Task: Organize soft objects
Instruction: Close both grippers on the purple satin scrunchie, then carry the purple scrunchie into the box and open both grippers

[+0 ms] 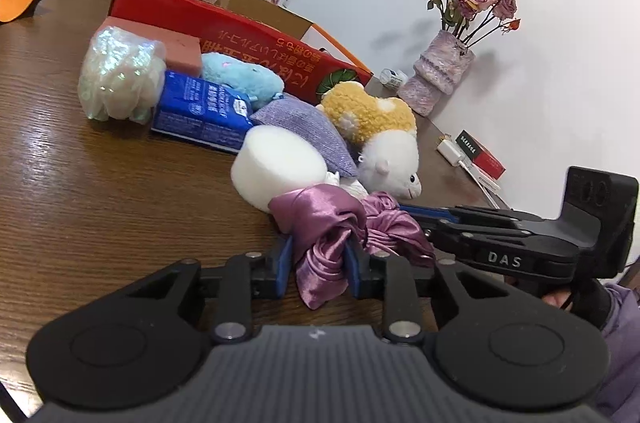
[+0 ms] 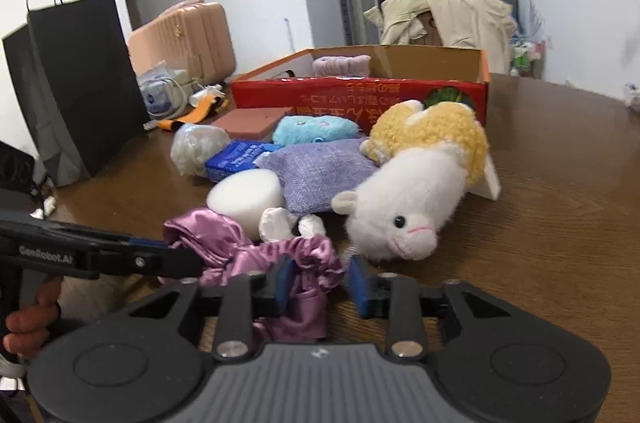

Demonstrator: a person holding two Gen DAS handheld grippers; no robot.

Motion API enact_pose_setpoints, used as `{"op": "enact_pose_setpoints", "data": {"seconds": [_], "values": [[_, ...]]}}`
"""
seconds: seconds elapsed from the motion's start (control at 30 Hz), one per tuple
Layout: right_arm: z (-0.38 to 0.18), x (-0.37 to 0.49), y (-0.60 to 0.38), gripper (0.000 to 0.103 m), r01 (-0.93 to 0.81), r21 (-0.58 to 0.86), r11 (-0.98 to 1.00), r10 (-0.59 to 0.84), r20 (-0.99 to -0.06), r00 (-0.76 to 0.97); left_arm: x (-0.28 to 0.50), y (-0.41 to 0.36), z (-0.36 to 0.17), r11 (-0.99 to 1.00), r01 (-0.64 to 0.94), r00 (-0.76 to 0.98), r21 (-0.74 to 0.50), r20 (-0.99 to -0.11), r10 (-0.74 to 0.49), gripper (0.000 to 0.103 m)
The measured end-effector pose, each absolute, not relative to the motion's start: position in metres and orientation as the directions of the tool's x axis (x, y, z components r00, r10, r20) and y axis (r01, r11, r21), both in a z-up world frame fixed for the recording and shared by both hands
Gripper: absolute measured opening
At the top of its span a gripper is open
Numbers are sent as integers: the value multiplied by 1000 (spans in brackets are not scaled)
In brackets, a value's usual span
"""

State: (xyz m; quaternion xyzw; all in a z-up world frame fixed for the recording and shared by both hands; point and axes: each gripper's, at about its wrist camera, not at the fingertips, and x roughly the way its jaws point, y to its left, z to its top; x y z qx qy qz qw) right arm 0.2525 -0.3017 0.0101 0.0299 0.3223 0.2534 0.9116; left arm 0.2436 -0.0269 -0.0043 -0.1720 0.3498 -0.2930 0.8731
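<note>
Left hand-held gripper (image 1: 318,263): pads clamped on a fold of the purple satin cloth (image 1: 320,223).
Right hand-held gripper (image 2: 319,283): satin between its pads; the right pad looks clear of it (grip uncertain).
Cloth: bunched on the surface (image 1: 100,203), spanning both hand-held grippers, the plush toy (image 2: 404,215) just beyond.
Handling: probably light, limp, slippery; pinch thick gathered folds.
</note>
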Motion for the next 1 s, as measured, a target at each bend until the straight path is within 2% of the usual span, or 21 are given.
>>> {"op": "enact_pose_setpoints", "data": {"seconds": [0.1,0.27,0.37,0.47,0.6,0.8,0.87,1.0], "values": [[12,248,-300,9,-451,217,866,488,-570,661,242,-27,-3,765,402,587,-503,-499,-637,20],[37,225,-299,7,-465,187,865,484,-554,678,226,-25,19,740,475,601,-475,-440,-668,19],[63,220,-305,7,-465,211,859,505,-497,706,223,-16,46,702,521,611,-485,-363,-704,19],[95,236,-307,7,-471,247,847,532,-403,745,237,-8,80,692,558,640,-459,-292,-710,19],[125,295,-292,7,-478,254,841,541,-364,758,291,-2,123,739,555,704,-382,-256,-662,19],[130,428,-260,8,-413,332,848,526,-432,733,407,4,142,824,452,753,-340,-350,-558,19],[122,464,-247,8,-397,346,850,523,-467,713,442,11,133,836,404,748,-372,-391,-536,19],[92,519,-227,8,-331,400,855,511,-534,674,483,20,107,873,330,737,-360,-480,-476,19]]}}
